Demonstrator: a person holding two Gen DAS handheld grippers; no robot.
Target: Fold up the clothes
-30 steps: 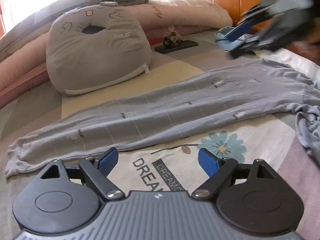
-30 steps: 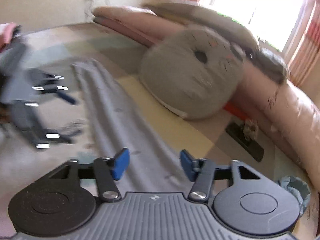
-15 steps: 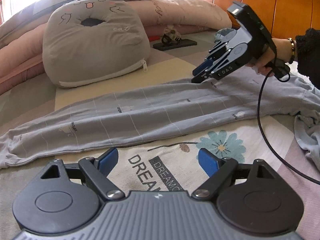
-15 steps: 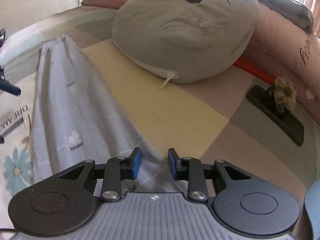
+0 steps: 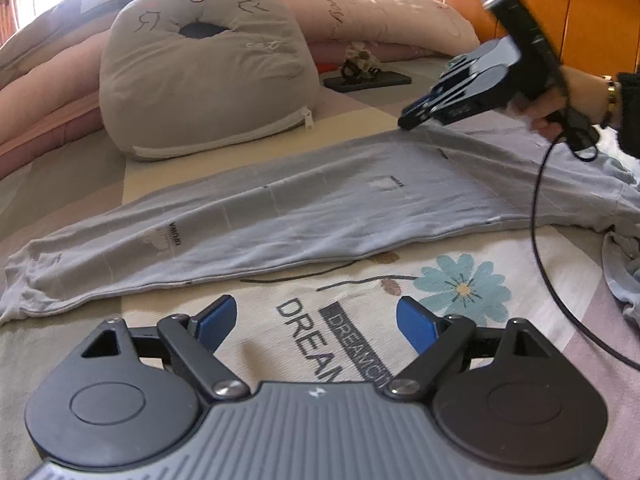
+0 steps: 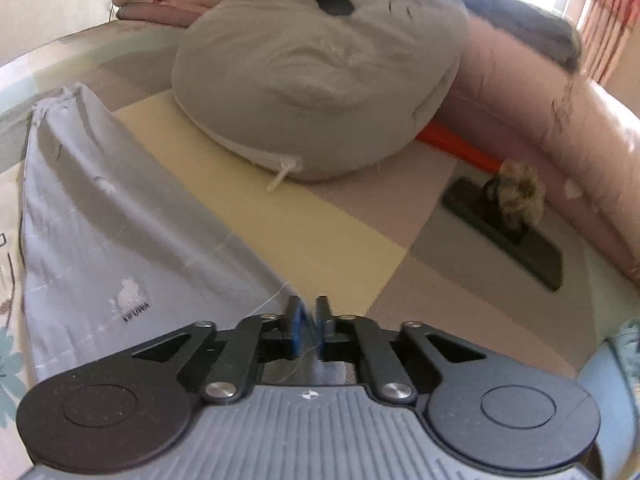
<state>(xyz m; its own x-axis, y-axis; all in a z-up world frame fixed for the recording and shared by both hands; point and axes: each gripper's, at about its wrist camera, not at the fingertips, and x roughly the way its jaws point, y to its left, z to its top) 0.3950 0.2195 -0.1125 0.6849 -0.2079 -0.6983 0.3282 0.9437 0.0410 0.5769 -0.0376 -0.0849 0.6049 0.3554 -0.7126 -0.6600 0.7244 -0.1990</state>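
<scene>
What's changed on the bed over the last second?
The right gripper came down to the far edge of the grey trousers and its jaws are closing on the fabric there. The left gripper stayed open over the bedsheet; the cat pillow hasn't moved.

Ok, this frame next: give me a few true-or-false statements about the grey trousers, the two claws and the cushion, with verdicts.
1. The grey trousers lie stretched out flat on the bed. True.
2. The left claw grips the trouser cuff. False: it is wide open above the printed bedsheet, with nothing between its pads.
3. The right claw is at the trousers' far edge, its jaws closing with fabric between them. True.
4. The cat-face cushion lies on top of the trousers. False: it sits beyond them, apart.
5. A cable hangs from the right claw across the trousers. True.
</scene>
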